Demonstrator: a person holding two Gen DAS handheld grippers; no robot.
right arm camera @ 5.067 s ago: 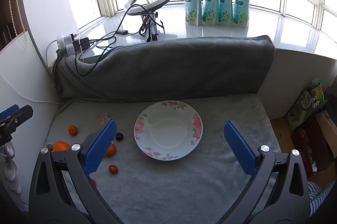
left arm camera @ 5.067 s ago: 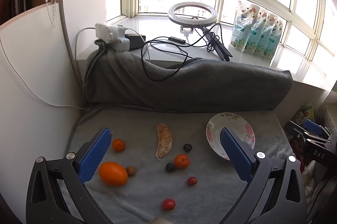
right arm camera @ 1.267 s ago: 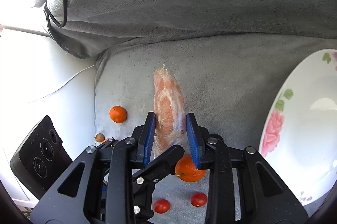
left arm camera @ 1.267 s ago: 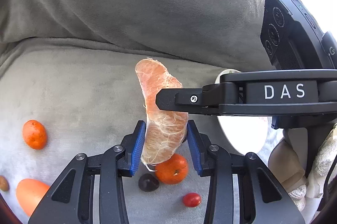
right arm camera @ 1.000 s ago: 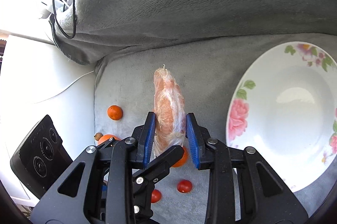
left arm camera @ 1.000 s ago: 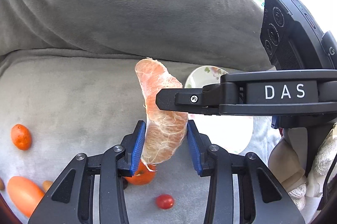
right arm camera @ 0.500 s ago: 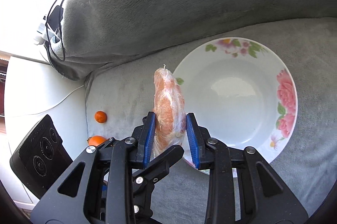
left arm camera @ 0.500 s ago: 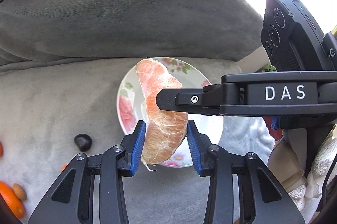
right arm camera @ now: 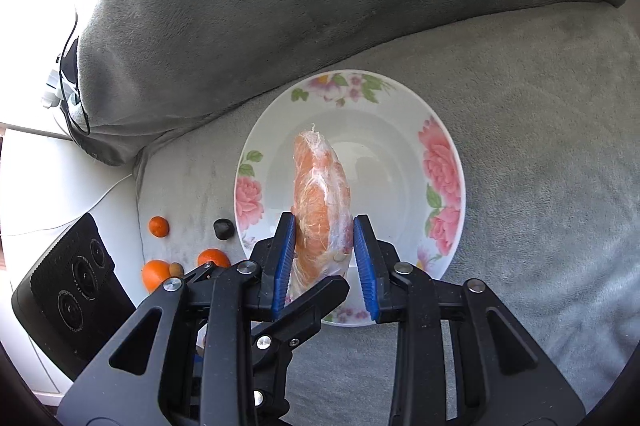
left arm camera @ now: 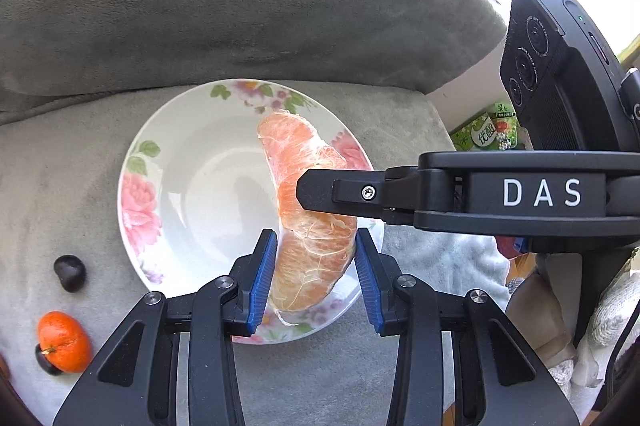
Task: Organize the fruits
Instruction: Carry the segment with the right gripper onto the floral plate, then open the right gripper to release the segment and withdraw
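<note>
My right gripper [left arm camera: 320, 192] covers the middle of the pomelo segment [left arm camera: 308, 262]; a dark fruit [left arm camera: 46, 362] hides behind the small orange [left arm camera: 64, 342], perhaps a grape.

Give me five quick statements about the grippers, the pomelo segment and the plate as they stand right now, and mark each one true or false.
1. The pomelo segment is clamped by both the left gripper and the right gripper. True.
2. The segment lies loose on the grey blanket. False: it is held in front of the floral plate.
3. Other fruit already sits on the plate. False: nothing else shows on it.
4. A small orange citrus sits on the blanket off the plate. True.
5. The dark round fruit sits inside the plate. False: it lies on the blanket beside the rim.
</note>
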